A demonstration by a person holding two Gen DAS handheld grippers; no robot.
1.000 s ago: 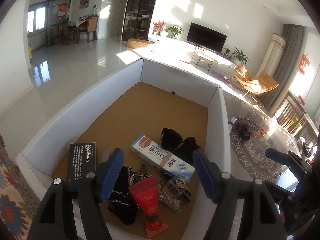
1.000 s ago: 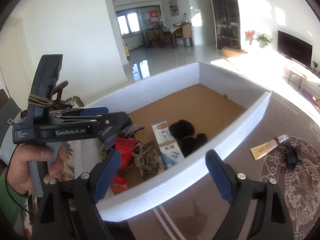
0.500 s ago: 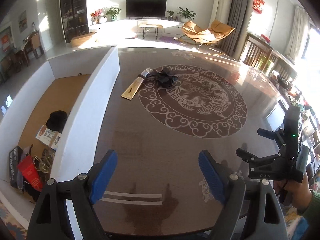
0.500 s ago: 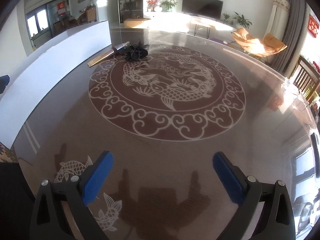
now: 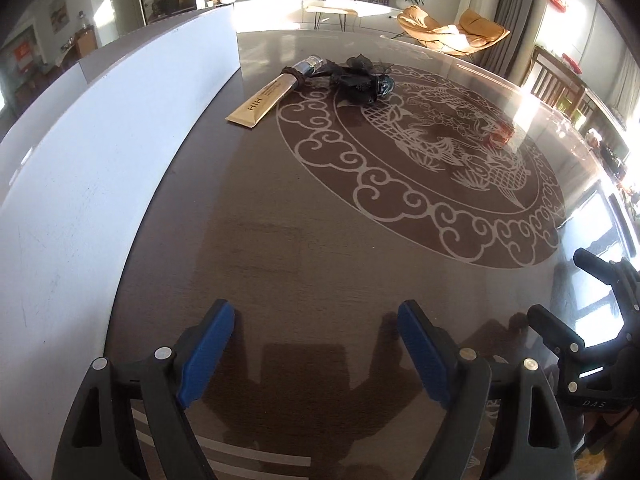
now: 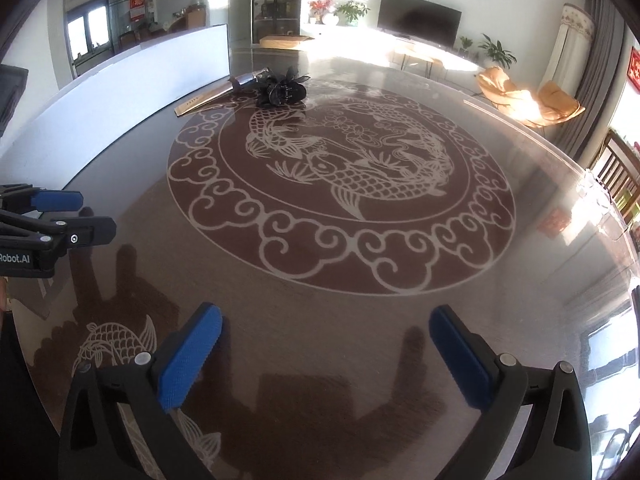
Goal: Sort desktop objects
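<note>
Two views, left wrist: left gripper [image 5: 316, 344] spread wide, nothing between its blue pads, above the glossy brown table [image 5: 320, 248].
Task things: gold tube [image 5: 264, 100] and black hair accessory [image 5: 362, 78] touching, far off beside the white box wall [image 5: 100, 152].
Right wrist: right gripper [image 6: 324, 354] jaws opening, very wide, empty; tube [image 6: 204, 98] far ahead.

You've got dark brown glossy table [image 5: 304, 248] under you, pale cream medallion on redder brown disc: koi fish centre, cloud-scroll border. Second small pale fish [image 6: 116, 340] near your right gripper. Tube [image 5: 267, 98] is gold-tan, dark lettering, silver cap. Hair accessory [image 5: 362, 76] beside it all black. Box wall [image 5: 92, 152] plain white. Pads [image 5: 208, 352] on your left gripper bright blue, frames black; right gripper's pads [image 6: 190, 354] same blue, knurled texture.
</note>
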